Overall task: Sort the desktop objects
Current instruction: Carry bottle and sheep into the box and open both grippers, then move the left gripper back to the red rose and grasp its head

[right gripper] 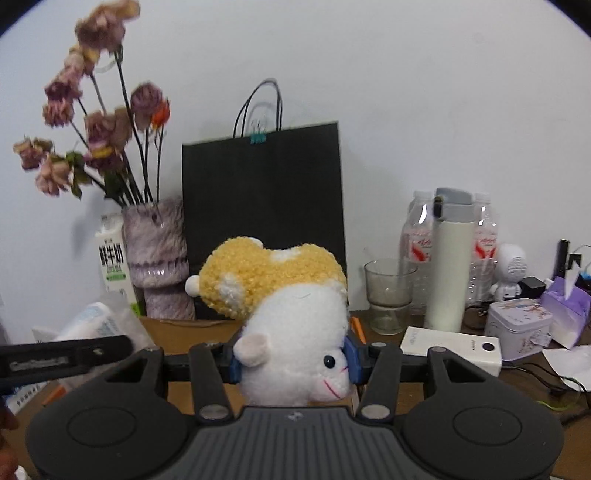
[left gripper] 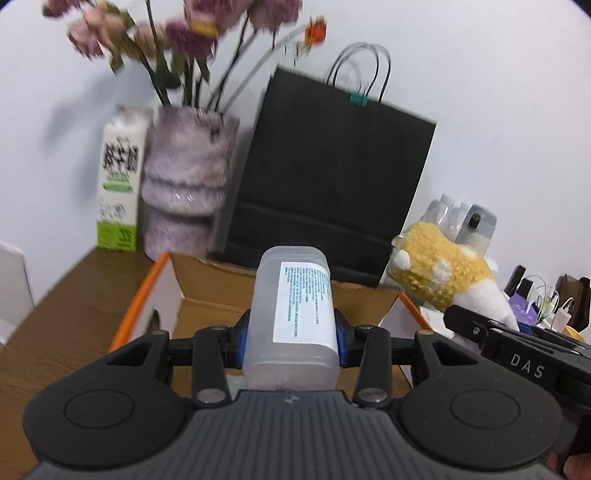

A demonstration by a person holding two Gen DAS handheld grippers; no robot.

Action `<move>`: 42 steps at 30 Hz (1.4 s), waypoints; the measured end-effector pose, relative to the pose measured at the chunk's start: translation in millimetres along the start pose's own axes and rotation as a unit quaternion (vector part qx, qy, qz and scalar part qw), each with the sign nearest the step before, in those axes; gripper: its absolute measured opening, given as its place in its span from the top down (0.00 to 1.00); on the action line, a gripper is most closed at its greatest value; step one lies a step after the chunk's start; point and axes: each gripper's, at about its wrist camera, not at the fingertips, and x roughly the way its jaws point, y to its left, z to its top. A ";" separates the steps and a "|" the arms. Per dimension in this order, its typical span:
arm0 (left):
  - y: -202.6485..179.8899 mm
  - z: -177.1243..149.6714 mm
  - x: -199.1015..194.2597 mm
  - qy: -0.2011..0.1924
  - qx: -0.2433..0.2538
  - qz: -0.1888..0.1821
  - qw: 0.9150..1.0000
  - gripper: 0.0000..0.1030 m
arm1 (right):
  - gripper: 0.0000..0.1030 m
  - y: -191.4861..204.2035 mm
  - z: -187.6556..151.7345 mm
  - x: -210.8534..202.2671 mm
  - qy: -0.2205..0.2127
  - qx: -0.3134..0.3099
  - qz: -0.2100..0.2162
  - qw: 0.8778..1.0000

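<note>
Left gripper (left gripper: 291, 341) clamping a translucent bottle (left gripper: 291, 317) with a printed white label, blue pads (left gripper: 239, 341) pressing its two sides. Holding it above the open cardboard box (left gripper: 207, 310) with orange-edged flaps, the bottle's far end pointing toward the black paper bag (left gripper: 332, 173) standing against the wall. Sitting on the brown worktop (left gripper: 55, 314) behind the box: a milk carton (left gripper: 120, 184) just beside a ridged vase (left gripper: 188, 188) of dried flowers (left gripper: 177, 33), blurred.

Right gripper (right gripper: 293, 360) squeezing a plush toy (right gripper: 288, 310), white-faced with a yellow woolly top, head turned sideways, blue pads (right gripper: 352, 356) sinking into its cheeks. Holding the toy in front of the same black bag, just to the right of the bottle, as the left wrist view shows it.

Standing to the right on the worktop: a glass cup (right gripper: 389, 295), a white flask (right gripper: 450, 266) with a grey lid in front of two clear water bottles (right gripper: 417, 236), a white power bank (right gripper: 452, 349) lying flat, a round tin (right gripper: 519, 323), a small white robot figure (right gripper: 511, 271) and a purple tissue pack (right gripper: 565, 306).
</note>
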 end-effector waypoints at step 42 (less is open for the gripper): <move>5.6 3.3 -44.6 -0.019 0.018 0.043 0.999 0.00 | 0.00 -0.5 6.8 -20.2 0.059 -0.010 0.012 0.998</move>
